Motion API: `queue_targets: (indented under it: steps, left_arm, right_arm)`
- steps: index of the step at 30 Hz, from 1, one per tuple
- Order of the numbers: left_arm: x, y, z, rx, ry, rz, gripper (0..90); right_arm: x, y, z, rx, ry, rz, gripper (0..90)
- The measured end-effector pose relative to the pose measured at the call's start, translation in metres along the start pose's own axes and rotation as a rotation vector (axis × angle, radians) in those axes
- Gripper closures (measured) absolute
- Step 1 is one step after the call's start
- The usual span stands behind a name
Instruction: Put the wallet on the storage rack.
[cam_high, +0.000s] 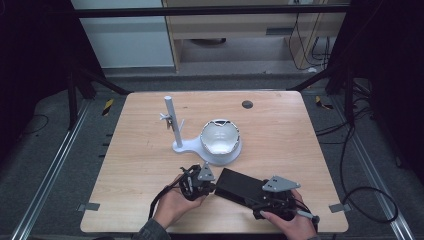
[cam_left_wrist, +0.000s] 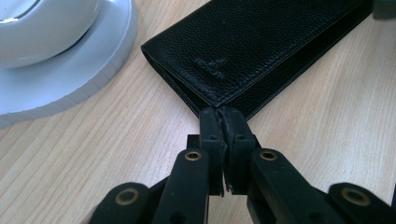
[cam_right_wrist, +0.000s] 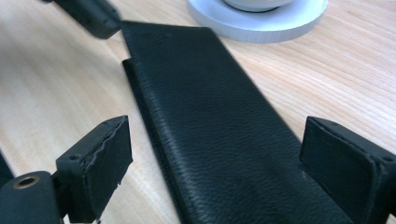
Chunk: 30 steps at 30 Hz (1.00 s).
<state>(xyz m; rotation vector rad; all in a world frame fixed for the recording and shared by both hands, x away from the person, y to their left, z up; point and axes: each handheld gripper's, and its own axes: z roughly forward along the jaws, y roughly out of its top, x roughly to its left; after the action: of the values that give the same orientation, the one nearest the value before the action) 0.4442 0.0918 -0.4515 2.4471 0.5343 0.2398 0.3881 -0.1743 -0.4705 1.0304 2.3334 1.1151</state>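
Pale wooden table (cam_high: 150, 165) before you: your black wallet (cam_high: 240, 186) lies flat near its front edge, long axis running between your hands. Your left gripper (cam_left_wrist: 223, 122) is clenched at its near corner; your right gripper (cam_right_wrist: 212, 163) straddles the other end, jaws released.

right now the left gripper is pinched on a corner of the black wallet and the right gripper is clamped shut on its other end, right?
Not quite. The left gripper is pinched on a corner of the black wallet, but the right gripper is not clamped: the right gripper view shows its jaws standing wide open on either side of the wallet, pads clear of the leather.
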Motion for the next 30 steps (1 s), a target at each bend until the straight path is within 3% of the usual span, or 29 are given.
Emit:
queue_targets:
  steps: [10, 16, 30]
  left_arm:
    - [0.004, 0.006, -0.002, -0.013, -0.003, -0.011, 87.3]
    - [0.006, 0.01, -0.004, -0.017, -0.001, -0.01, 87.3]
    - [0.008, 0.022, -0.004, -0.015, -0.009, -0.005, 87.1]
  right_arm:
    - [0.005, -0.003, 0.002, 0.042, -0.007, -0.034, 8.7]
    - [0.002, -0.001, 0.006, 0.073, -0.036, -0.05, 11.3]
    - [-0.009, 0.005, 0.015, 0.138, -0.055, -0.073, 20.5]
